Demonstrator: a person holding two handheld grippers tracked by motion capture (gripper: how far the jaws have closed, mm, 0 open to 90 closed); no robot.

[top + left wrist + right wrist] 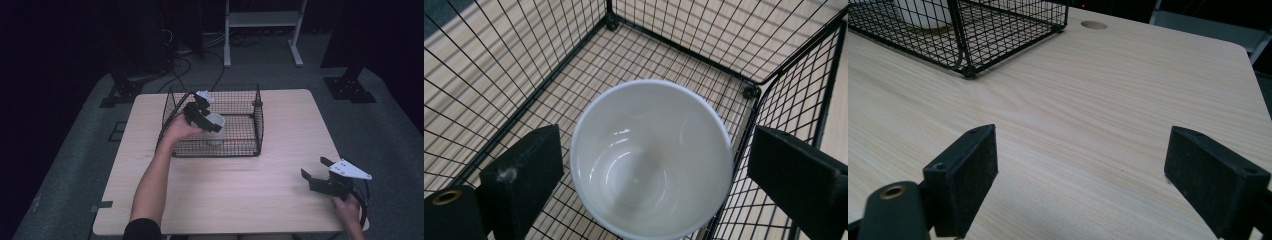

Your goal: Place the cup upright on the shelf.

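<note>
One white cup point(651, 160) upright in wire basket point(524, 65) on table point(280, 150), between spread, non-touching pads of left claw point(651, 170), right claw point(1098, 175) open, well apart.

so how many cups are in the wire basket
1. A white cup stands upright in the wire basket, toward its near left side, between the open jaws of the left gripper. Nothing else appears inside.
</note>
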